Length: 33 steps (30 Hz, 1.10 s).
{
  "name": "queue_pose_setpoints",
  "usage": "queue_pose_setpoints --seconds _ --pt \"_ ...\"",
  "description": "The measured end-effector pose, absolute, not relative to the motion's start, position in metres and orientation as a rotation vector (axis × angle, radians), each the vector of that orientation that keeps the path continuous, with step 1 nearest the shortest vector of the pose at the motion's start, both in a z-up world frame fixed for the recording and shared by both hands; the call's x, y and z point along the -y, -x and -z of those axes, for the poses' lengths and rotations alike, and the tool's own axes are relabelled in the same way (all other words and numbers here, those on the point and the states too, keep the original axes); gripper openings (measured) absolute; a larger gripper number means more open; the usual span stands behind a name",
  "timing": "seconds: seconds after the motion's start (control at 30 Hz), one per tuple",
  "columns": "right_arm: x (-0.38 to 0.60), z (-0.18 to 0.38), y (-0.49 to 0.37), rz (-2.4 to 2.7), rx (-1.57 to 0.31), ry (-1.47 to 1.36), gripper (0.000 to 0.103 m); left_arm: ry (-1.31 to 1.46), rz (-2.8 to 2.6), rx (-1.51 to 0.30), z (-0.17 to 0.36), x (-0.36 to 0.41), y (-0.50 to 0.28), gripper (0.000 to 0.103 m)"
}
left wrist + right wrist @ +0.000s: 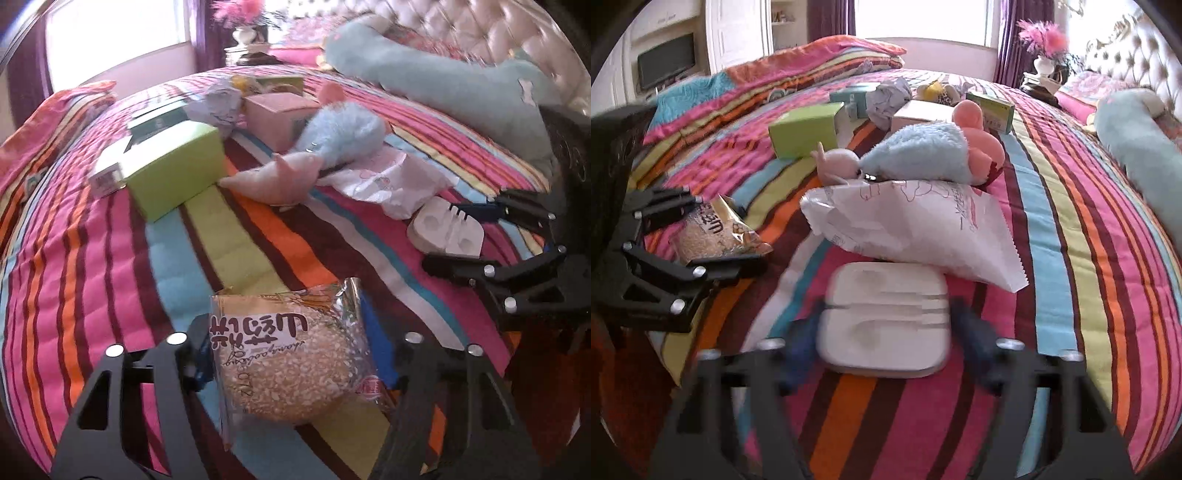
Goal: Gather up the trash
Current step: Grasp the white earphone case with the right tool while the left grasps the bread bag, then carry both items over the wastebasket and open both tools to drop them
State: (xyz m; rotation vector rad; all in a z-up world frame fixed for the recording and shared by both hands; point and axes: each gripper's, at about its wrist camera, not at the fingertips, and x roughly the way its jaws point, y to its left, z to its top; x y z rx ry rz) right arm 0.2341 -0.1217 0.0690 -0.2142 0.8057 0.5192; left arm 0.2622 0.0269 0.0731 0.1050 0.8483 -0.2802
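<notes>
In the left wrist view, at 6 o'clock and nearest the lens, the left gripper [291, 354] has its jaws set either side of a snack packet [291, 362]; whether the pads are truly pinching the wrapper I cannot tell, since the wrapper hides the contact, but the packet stands partly raised between them, which suggests a pickup as trash. In the right wrist view the right gripper [886, 332] sits at 6 o'clock with its blue fingers [975, 332] spread wide around a white plastic tray [886, 321] lying flat on the striped bedspread [1071, 240], not yet closed on it. Just beyond the tray, toward 12 o'clock, a white paper bag [916, 229] overlaps its far edge. Farther on lie a blue and pink plush toy [923, 151], a green box [805, 129] at 11 o'clock and crumpled paper [886, 98], likely later pickups.
</notes>
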Motion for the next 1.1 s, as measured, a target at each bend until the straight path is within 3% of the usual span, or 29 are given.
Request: queue_pose_setpoints --seconds 0.03,0.33,0.53,0.7,0.9,1.1 --pt "0.121 -0.070 -0.232 -0.505 -0.800 0.223 0.059 -0.084 0.267 -0.839 -0.074 -0.030 -0.260 0.055" --pt "0.132 -0.097 -0.208 -0.549 -0.751 0.113 0.059 0.055 0.269 -0.768 -0.097 -0.047 -0.230 0.055" --pt "0.159 -0.114 -0.127 -0.602 -0.690 0.066 0.059 0.072 0.376 -0.719 -0.115 -0.033 -0.143 0.055" --pt "0.171 -0.063 -0.058 -0.594 -0.859 0.037 0.059 0.121 0.441 -0.906 -0.049 -0.009 -0.067 0.055" --pt "0.159 0.063 -0.031 -0.521 -1.224 0.034 0.059 0.155 0.366 -1.245 0.084 0.024 -0.031 0.055" --pt "0.146 0.090 -0.038 -0.501 -1.317 0.073 0.059 0.020 0.377 -1.289 0.098 0.048 -0.033 0.055"
